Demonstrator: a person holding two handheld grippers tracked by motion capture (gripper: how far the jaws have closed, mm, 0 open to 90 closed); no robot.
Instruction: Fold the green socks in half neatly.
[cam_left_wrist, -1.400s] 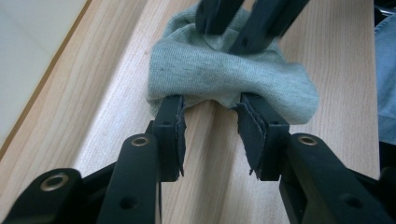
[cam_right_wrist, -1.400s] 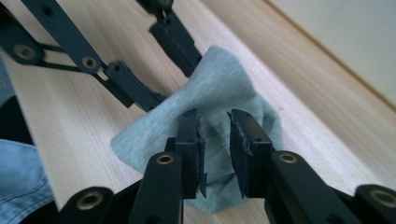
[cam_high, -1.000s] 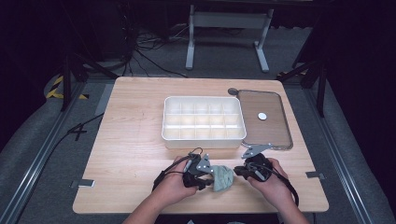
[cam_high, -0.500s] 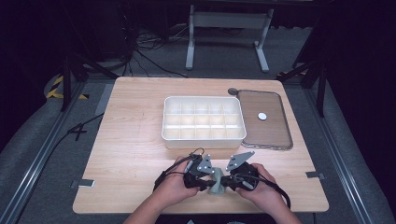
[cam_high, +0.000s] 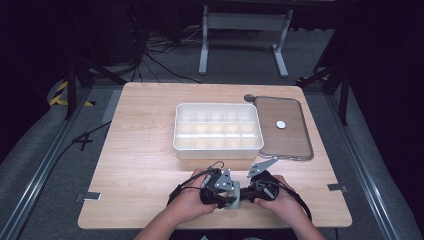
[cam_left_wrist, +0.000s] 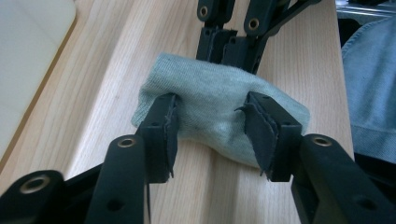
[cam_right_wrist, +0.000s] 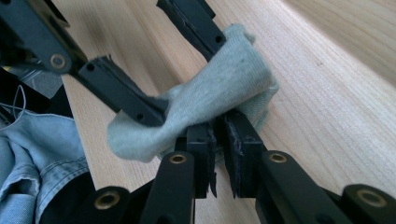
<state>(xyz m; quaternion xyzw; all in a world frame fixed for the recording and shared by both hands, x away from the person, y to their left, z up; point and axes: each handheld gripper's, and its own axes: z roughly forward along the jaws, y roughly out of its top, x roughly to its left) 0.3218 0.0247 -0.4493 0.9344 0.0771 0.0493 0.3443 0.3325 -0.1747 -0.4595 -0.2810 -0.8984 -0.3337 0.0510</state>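
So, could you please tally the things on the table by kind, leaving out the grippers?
Compartment tray: 1
Brown lid beside the tray: 1
Grey-green cloth: 1
Small dark round piece at the lid's far corner: 1
Total: 4

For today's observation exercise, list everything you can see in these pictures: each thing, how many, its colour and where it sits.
table: one, light wood, centre of the floor.
divided box: one, white, middle of the table.
tray: one, brown with a metal rim, right of the box.
disc: one, white, on the tray.
cloth: one, grey-green, near edge, between both grippers.
left gripper: black, fingers spread around the cloth.
right gripper: black, pinching the cloth's edge.
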